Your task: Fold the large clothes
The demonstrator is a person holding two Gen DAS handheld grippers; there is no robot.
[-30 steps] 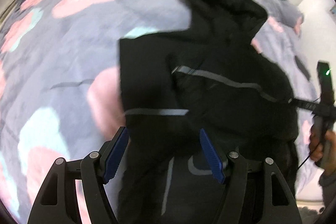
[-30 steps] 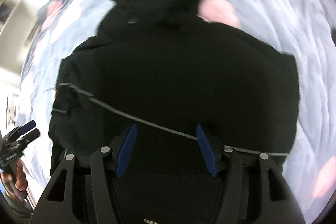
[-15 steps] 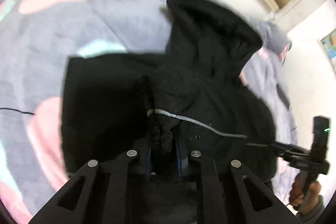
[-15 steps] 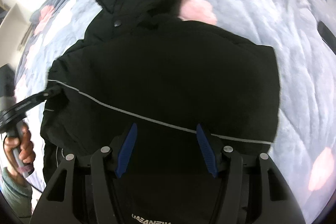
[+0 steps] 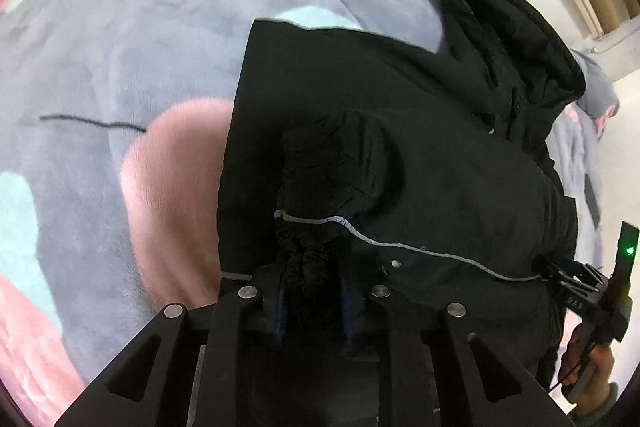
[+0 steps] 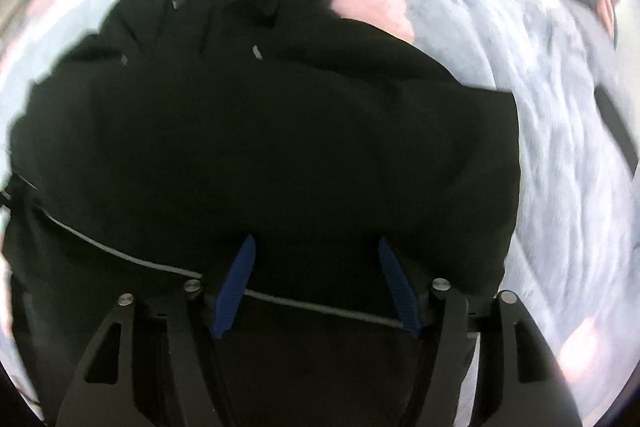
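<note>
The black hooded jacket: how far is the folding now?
Done: the black hooded jacket lies on the floral blanket, its side edge straight. In hand: the left gripper pinches a bunched fold; the right gripper, jaws opening, stands open. Left: hood unfolded.

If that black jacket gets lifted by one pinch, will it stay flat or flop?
Probably flop: the jacket bunches where the left hand-held gripper pinches it. It looks padded, so likely bulky. The hood would likely dangle.

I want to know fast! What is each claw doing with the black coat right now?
Left gripper: shut on a bunched fold of the black coat.
Right gripper: open, jaws just widened, coat beneath them, nothing pinched.
</note>
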